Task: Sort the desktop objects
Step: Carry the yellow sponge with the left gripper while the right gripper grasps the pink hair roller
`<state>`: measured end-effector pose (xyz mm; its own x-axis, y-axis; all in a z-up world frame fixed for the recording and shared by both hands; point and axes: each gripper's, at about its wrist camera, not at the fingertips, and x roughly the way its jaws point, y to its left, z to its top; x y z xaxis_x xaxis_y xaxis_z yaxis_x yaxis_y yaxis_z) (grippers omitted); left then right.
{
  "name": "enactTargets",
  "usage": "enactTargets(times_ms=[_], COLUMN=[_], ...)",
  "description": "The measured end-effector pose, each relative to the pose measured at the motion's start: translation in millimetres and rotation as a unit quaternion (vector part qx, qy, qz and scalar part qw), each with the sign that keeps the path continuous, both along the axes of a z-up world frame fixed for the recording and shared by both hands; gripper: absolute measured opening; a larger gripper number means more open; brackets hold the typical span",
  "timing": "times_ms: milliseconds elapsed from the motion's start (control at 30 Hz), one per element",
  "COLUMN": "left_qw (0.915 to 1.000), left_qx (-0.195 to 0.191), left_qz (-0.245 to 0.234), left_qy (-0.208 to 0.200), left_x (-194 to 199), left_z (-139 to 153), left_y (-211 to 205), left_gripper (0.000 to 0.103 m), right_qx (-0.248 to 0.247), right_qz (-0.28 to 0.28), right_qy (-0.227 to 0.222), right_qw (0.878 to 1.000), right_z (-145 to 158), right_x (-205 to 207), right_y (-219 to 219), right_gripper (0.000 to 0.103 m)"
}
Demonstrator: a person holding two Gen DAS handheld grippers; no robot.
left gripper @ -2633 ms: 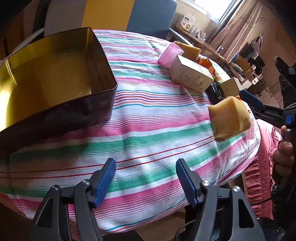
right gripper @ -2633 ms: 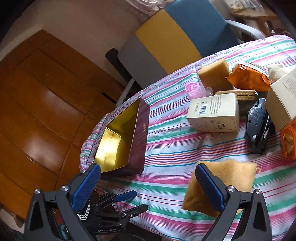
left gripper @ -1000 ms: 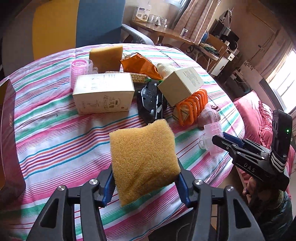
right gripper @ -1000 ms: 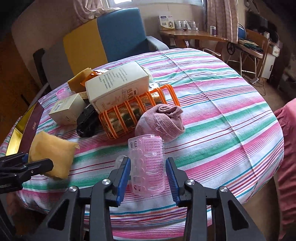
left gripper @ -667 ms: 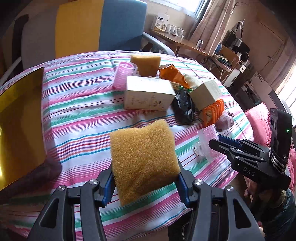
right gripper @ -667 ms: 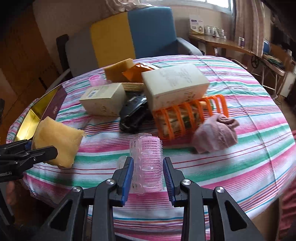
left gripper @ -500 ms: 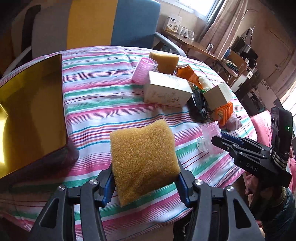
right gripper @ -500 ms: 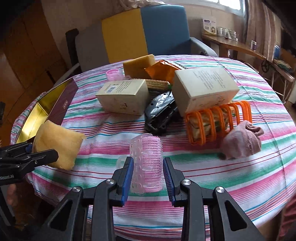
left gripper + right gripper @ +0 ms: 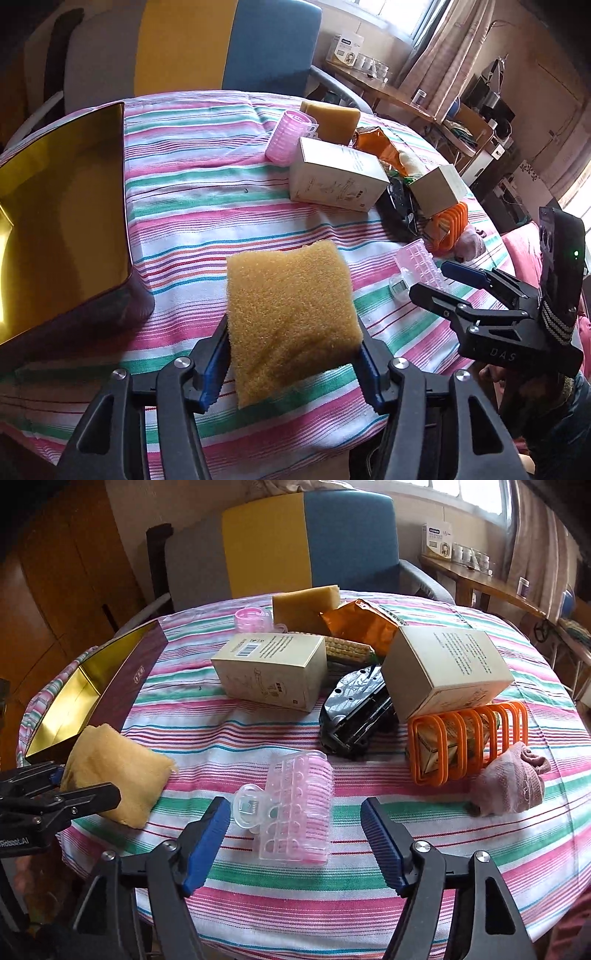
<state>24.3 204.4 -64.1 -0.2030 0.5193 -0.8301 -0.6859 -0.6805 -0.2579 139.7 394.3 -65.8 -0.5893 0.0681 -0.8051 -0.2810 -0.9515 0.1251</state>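
A yellow sponge (image 9: 291,317) hangs above the striped tablecloth between the blue pads of my left gripper (image 9: 291,350). The jaws are opening, but the pads still touch the sponge's sides. The right wrist view shows this sponge (image 9: 114,771) and left gripper (image 9: 85,781) next to the gold-lined box (image 9: 136,679). A pink hair roller (image 9: 299,808) lies on the cloth between the fingers of my right gripper (image 9: 295,806). Those jaws are opening and stand clear of it. The box (image 9: 122,177) sits left of the sponge; the right gripper (image 9: 430,278) and roller (image 9: 415,262) are at the right.
Mid-table lie two cream cartons (image 9: 273,668) (image 9: 447,664), a black device (image 9: 354,716), an orange wire rack (image 9: 469,738), a pink cloth (image 9: 509,779), an orange snack bag (image 9: 358,624), a second sponge (image 9: 303,605) and a second pink roller (image 9: 251,618). A yellow-blue chair (image 9: 310,539) stands behind.
My right gripper's jaws have spread and let the pink roller down onto the cloth. The left gripper still carries the sponge and has swung toward the gold-lined box.
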Motion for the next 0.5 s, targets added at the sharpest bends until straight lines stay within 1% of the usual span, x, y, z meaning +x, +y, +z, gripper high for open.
enactTargets(times_ms=[33, 133, 267, 300, 333, 367, 400, 500], left_qw=[1.0000, 1.0000, 1.0000, 1.0000, 1.0000, 1.0000, 0.9999, 0.9998], left_qx=[0.000, 0.000, 0.000, 0.001, 0.003, 0.005, 0.006, 0.008], left_qz=[0.000, 0.000, 0.001, 0.001, 0.001, 0.001, -0.001, -0.004], left_qy=[0.000, -0.002, 0.001, 0.002, 0.004, 0.006, 0.011, 0.017], left_x=[-0.3, -0.6, 0.2, 0.3, 0.6, 1.1, 1.9, 4.2], left_z=[0.0, -0.9, -2.0, -2.1, -2.0, -1.8, -1.8, -0.6], left_y=[-0.3, -1.2, -2.3, -2.7, -3.5, -4.1, -4.3, -4.9], left_gripper=[0.060, 0.060, 0.060, 0.060, 0.060, 0.059, 0.059, 0.057], right_qx=[0.000, 0.004, 0.029, 0.032, 0.036, 0.040, 0.042, 0.043], right_qz=[0.003, 0.013, 0.019, 0.021, 0.021, 0.018, 0.016, 0.015], right_qy=[-0.003, -0.012, -0.024, -0.028, -0.032, -0.034, -0.036, -0.033], right_qw=[1.000, 1.000, 0.999, 0.999, 0.999, 0.998, 0.998, 0.998], right_z=[-1.1, -4.5, -8.7, -9.8, -10.7, -11.2, -11.1, -9.6], right_x=[-1.1, -6.0, -13.6, -15.2, -16.4, -17.2, -17.1, -14.8], right_y=[-0.6, -6.0, -15.1, -16.2, -17.0, -17.3, -17.2, -17.9], right_gripper=[0.079, 0.082, 0.082, 0.080, 0.071, 0.064, 0.062, 0.061])
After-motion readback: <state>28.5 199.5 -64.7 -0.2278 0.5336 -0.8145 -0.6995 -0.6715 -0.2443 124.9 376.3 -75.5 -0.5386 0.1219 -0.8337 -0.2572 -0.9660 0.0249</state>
